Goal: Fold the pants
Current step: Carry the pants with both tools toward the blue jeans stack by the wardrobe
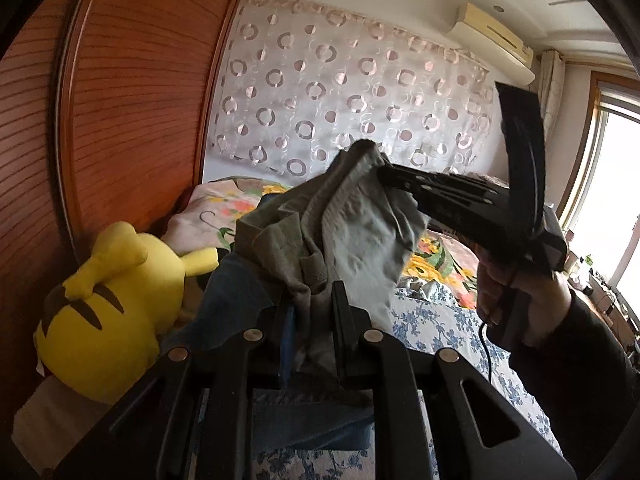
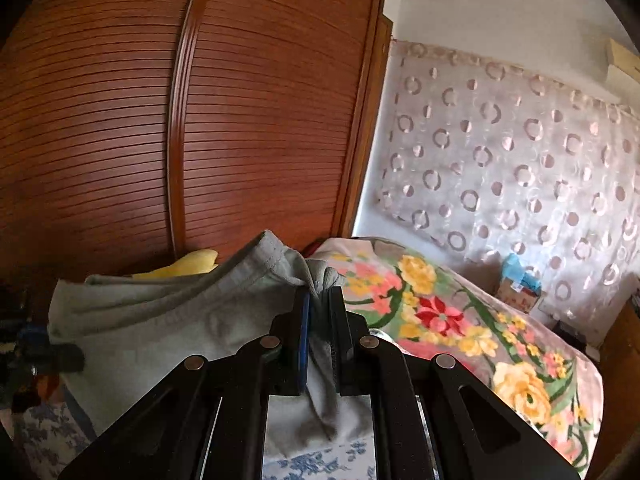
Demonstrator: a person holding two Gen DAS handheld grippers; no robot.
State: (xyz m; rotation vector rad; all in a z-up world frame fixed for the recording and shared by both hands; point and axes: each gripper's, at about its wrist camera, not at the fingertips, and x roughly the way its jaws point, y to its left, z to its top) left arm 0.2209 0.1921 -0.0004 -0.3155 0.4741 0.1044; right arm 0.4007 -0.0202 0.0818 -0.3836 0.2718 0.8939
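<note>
A: While I hold the grey pants (image 1: 352,224) up off the bed (image 1: 436,320), where do my two grippers sit on them?

B: My left gripper (image 1: 316,316) has its jaws pinched nearly together on a bunched fold of the grey cloth, low and near in the left wrist view. My right gripper (image 1: 386,174) comes in from the right, farther off, with its fingertips pressed closed on an upper edge of the same garment.

A: And from the right wrist view?

B: My right gripper (image 2: 319,320) has a narrow gap filled by a gathered edge of the pants (image 2: 168,320). The rest of the fabric spreads away to the left, its stitched hem along the top.

A: What lies around them?

B: A yellow plush toy (image 1: 108,300) lies at the near left, against the slatted wooden wardrobe (image 1: 132,100). A flowered blanket (image 2: 460,320) covers the far part of the bed, and a blue-and-white floral sheet (image 1: 440,328) shows nearer. A sheer curtain with rings (image 1: 352,88) hangs on the far wall, with an air conditioner (image 1: 496,40) above it to the right. My right hand (image 1: 516,292) grips the handle, a black cable hanging below.
</note>
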